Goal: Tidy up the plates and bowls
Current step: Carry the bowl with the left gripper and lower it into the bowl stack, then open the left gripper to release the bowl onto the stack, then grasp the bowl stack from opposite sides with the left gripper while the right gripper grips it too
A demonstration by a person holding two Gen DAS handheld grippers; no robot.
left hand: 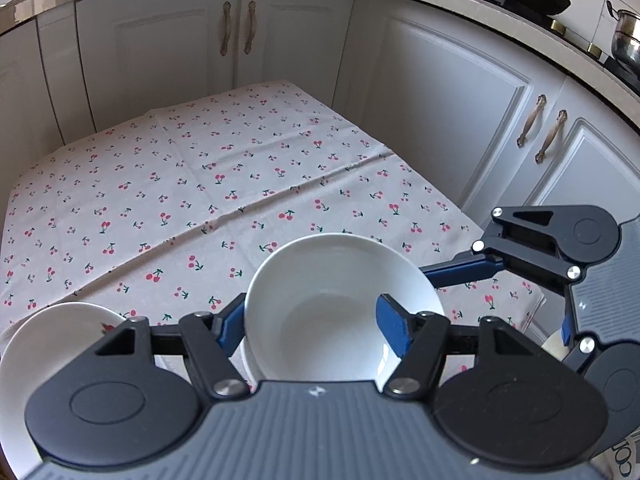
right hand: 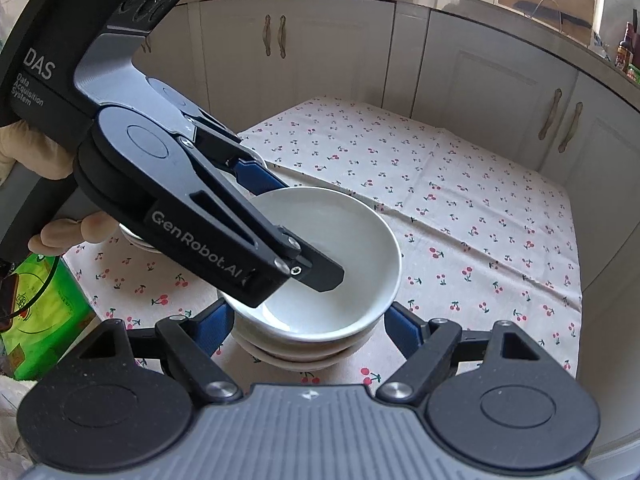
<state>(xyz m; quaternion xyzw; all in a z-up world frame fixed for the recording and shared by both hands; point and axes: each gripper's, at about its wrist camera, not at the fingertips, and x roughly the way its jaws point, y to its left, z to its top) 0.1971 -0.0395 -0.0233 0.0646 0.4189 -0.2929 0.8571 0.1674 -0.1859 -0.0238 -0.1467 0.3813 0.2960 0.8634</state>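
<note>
White bowl is pinched at its rim by left hand-held gripper, seated on bowl stack on counter. Right hand-held gripper is spread, ungripped. Plate left unsorted.

The far stretch of the cherry-print tablecloth is left clear for passage. The near edge is blocked by stacked bowls, with cabinets closing far and right sides.
</note>
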